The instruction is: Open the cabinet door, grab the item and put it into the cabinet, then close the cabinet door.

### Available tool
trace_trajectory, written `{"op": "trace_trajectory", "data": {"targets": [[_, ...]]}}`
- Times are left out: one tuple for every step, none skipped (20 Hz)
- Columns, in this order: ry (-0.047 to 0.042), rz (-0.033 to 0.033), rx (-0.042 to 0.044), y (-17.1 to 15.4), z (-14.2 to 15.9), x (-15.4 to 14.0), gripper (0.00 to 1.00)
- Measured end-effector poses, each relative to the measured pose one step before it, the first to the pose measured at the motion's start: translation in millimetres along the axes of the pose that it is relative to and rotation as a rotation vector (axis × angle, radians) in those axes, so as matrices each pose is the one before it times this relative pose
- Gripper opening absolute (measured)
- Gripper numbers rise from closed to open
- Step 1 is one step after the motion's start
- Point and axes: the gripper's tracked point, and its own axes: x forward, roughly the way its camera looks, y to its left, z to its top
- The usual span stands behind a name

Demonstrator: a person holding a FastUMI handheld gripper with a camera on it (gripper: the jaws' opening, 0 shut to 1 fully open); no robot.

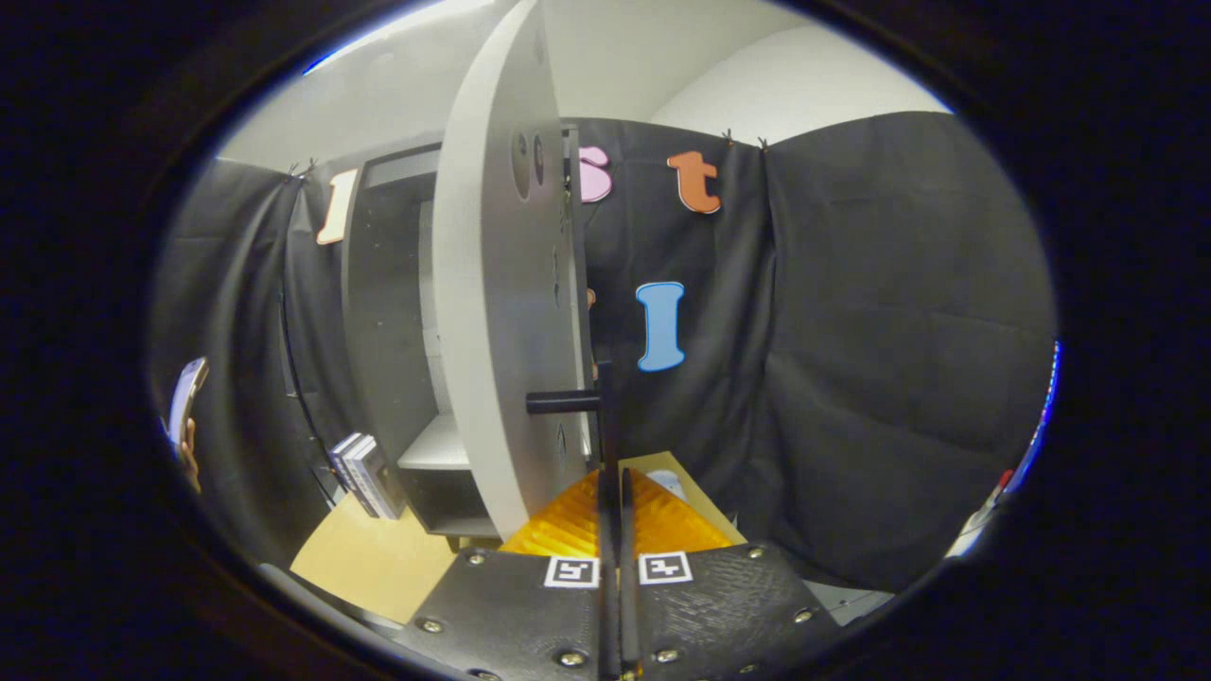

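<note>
Fingers (606,492) are sitting pinched almost together on the door handle (577,402), so you're swinging a door (497,312) that's standing edge-on just ahead-left of the gripper (615,482).

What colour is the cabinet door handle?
Black. The handle juts from the grey door, clearest in the gripper view.

The grey cabinet (397,331) stands open, its door (497,312) swung out edge-on, dark handle (566,402) protruding.
</note>
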Motion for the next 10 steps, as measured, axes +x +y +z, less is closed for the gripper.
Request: {"op": "trace_trajectory", "data": {"targets": [[0.00052,-0.01088,0.00097,-4.29,-0.70,-3.08,0.01],[0.00072,-0.01736,-0.00465,-4.43,-2.60,-1.36,0.01],[0.00107,-0.02250,-0.00756,-6.94,-1.84,-3.56,0.01],[-0.00384,-0.02623,-0.00672,-7.19,-1.45,-2.93,0.01],[-0.00211,-0.02169,-0.00285,-6.29,-0.56,-3.79,0.01],[-0.00366,-0.02560,-0.00044,-5.52,-0.20,-4.31,0.01],[-0.00469,-0.02545,0.00172,-6.64,0.36,-3.64,0.01],[-0.00422,-0.02361,0.00185,-5.15,-1.21,-3.80,0.01],[-0.00609,-0.00314,0.00572,-0.22,-0.32,-4.47,0.01],[-0.00366,-0.00089,0.00840,4.53,-1.31,-4.14,0.01]]}}
